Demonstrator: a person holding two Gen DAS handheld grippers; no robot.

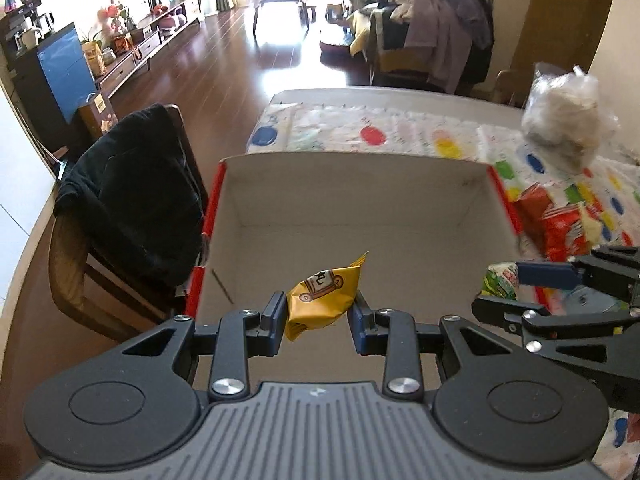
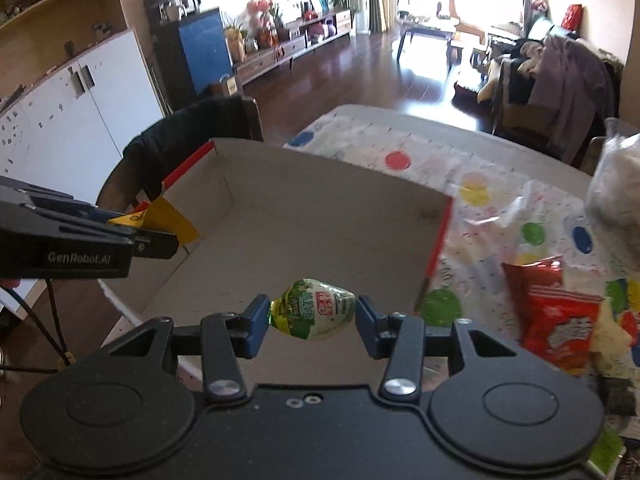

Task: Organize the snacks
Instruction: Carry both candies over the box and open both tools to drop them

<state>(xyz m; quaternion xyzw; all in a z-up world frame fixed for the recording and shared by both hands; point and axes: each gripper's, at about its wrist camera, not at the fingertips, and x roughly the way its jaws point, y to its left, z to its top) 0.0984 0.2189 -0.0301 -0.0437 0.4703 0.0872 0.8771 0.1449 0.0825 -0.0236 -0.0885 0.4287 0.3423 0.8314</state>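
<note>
Left wrist view: the left tool (image 1: 318, 312) is clamped on a small yellow snack packet (image 1: 322, 300), pads pressing both sides, held over the near part of an open cardboard box (image 1: 360, 200) with red edges. The box interior looks bare. At the right edge of this view the right tool (image 1: 516, 280) comes in with a green packet at its tip.

The right wrist view confirms it: the right tool (image 2: 312, 316) grips a green-and-white snack packet (image 2: 314, 308) between its pads, over the box's near right side. The box (image 2: 320, 216) sits at the left end of the counter (image 2: 400, 128), which is covered by a cloth with coloured dots. More snacks lie on the cloth right of the box: red packets (image 2: 560, 316) and, further right, a clear bag of pale contents (image 2: 616, 176).

Judging by this, both packets are about to be dropped in. Risks:
- The yellow packet is pinched near one end and hangs skewed; it could slip out early.
- The two tools are close together, so they may knock each other on release.
- The green packet hangs close to the box's near right corner; released there, it might land on the rim or outside.
- The box stands at the counter's left edge beside a chair (image 1: 132, 216); a push could shift it off.
</note>
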